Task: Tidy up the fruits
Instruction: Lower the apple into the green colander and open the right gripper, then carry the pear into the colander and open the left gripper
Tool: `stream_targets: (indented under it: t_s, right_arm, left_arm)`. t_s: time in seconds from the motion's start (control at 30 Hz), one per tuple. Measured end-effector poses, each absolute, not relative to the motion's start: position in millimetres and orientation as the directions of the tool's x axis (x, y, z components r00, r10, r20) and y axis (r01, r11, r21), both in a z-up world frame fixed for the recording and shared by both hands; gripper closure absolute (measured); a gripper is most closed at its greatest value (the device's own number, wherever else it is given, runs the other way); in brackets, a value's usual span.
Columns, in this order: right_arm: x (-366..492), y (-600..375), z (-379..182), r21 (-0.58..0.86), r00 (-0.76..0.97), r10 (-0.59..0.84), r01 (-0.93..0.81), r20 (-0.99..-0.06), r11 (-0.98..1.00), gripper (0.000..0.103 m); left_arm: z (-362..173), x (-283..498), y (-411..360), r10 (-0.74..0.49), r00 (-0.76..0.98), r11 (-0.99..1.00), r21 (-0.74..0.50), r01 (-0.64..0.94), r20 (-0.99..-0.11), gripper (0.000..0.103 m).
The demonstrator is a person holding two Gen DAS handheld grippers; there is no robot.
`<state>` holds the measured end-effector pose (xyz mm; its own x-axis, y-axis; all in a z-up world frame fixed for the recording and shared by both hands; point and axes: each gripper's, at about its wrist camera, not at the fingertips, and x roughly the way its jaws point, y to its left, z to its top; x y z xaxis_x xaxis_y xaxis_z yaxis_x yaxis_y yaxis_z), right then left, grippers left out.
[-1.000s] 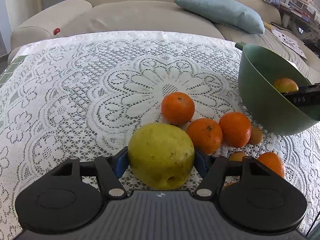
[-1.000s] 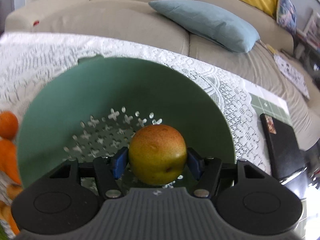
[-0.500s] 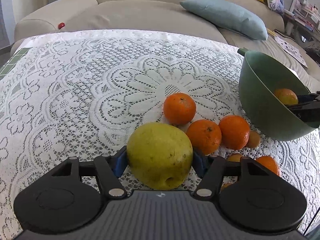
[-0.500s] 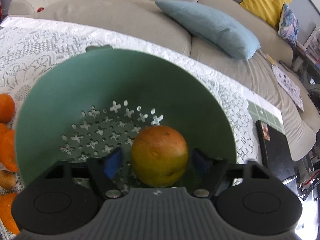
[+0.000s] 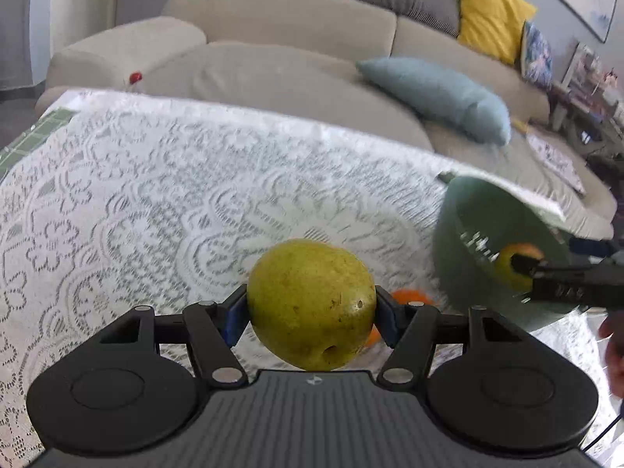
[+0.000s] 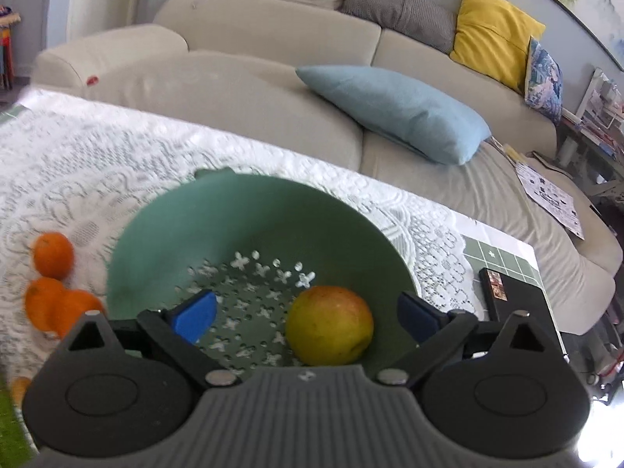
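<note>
Since a second ago the right gripper (image 6: 308, 316) has let go: its jaws have just been opening, and the reddish-yellow fruit (image 6: 329, 325) it clamped now lies free between them on the colander's perforated floor. The left gripper (image 5: 312, 314) has lifted its load off the lace tablecloth (image 5: 156, 202). The green colander (image 6: 273, 214) stands near the table's right edge. The left gripper's pads press both sides of the big yellow-green pear (image 5: 312, 304). Oranges (image 6: 52, 253) cluster just left of the colander.
</note>
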<state>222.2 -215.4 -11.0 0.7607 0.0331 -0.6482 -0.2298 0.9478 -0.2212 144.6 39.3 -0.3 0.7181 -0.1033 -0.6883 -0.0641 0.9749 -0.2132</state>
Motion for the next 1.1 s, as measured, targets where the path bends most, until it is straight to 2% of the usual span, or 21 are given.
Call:
stream_targets:
  t_s: [0.13, 0.5, 0.7, 1.1]
  right_arm:
    - [214.1, -217.6, -5.5, -0.216, 0.778, 0.049, -0.234, -0.627, 0.948, 0.007]
    - [212.8, -234.3, -3.3, -0.14, 0.768, 0.101, -0.241, -0.632, 0.96, 0.007]
    - [213.0, -231.6, -8.4, -0.178, 0.766, 0.093, -0.263, -0.636, 0.948, 0.007]
    - [220.2, -240.5, -14.8, -0.143, 0.741, 0.101, -0.258, -0.664, 0.955, 0.007]
  left_arm:
    - [18.0, 145.0, 23.4, -0.143, 0.736, 0.971, -0.238, -0.025, -0.662, 0.029]
    - [47.8, 185.5, -39.4, -0.228, 0.708, 0.97, -0.222, 0.103, -0.668, 0.03]
    - [44.6, 219.8, -69.2, -0.253, 0.64, 0.967, -0.2, 0.157, -0.726, 0.03]
    - [15.2, 265.0, -101.3, -0.232, 0.507, 0.966, -0.136, 0.22, -0.83, 0.03]
